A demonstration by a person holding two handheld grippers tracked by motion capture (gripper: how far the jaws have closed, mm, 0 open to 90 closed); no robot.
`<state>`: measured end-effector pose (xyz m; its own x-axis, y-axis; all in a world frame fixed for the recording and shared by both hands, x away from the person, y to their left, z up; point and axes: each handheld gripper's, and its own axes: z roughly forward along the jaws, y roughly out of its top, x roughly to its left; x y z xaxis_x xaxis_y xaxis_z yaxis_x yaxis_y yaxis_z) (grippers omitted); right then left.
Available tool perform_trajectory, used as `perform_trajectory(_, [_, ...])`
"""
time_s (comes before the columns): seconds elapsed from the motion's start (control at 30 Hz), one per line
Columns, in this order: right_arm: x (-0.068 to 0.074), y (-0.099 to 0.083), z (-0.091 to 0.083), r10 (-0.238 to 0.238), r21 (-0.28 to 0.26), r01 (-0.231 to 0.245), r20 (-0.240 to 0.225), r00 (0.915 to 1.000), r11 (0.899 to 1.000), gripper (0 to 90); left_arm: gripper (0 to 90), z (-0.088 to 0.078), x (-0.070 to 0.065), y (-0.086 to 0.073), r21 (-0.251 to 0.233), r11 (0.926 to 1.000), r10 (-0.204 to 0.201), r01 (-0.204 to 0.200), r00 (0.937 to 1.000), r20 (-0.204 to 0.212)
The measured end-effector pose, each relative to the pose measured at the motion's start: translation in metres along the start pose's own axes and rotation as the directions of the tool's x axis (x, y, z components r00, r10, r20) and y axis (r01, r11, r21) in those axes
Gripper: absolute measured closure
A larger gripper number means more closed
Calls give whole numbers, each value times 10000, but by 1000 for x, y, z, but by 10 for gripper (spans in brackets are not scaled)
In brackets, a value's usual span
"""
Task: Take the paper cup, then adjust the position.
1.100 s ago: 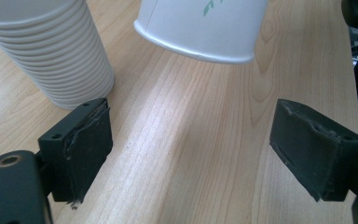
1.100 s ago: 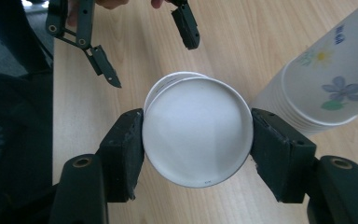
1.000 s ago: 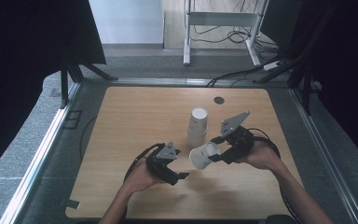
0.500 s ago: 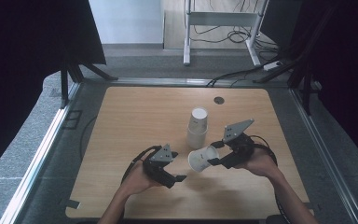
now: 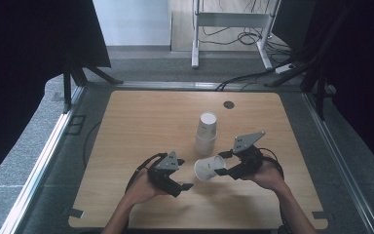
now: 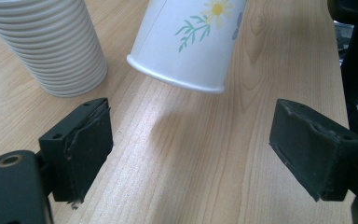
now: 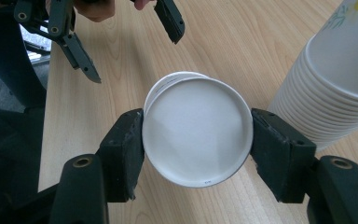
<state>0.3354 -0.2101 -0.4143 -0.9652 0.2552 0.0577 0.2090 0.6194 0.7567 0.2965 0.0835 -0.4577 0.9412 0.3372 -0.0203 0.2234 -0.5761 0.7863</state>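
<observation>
Right claw (image 5: 222, 168) clamped on a paper cup (image 5: 209, 168), cup on its side above the table (image 5: 141, 122). Left claw (image 5: 185, 186) at cup's 8 o'clock, jaws apart, empty. Cup stack (image 5: 206, 133) upright at cup's 12 o'clock, near.

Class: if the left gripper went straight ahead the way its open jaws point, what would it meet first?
Probably the paper cup, held tilted above the table by the right gripper; the cup stack lies off to one side. Depth is uncertain.
</observation>
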Motion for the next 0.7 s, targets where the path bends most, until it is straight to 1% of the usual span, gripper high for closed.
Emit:
perform_trajectory(0.13, [0,-5,3,78,-126,-79,-47,10000,9999,375,132,0,0,-1,44,10000,0,0,10000,-51])
perform_trajectory(0.23, [0,-7,4,53,-45,-53,4,10000,10000,375,132,0,0,-1,34,10000,-15,15,10000,-40])
perform_trajectory(0.4, [2,-10,3,111,-216,-112,-58,9999,9997,375,129,1,1,-2,-45,10000,-37,38,9998,195])
perform_trajectory(0.43, [2,-11,3,122,-279,-125,-109,9999,9995,375,129,1,1,-2,-33,10000,-10,11,9998,217])
perform_trajectory(0.57, [5,-16,4,44,-255,-50,-221,9997,9997,375,128,3,-1,-3,-22,9999,109,-108,9991,406])
perform_trajectory(0.7, [8,-19,6,6,-399,-22,-412,9992,9992,375,129,6,-2,-3,8,9998,201,-201,9984,529])
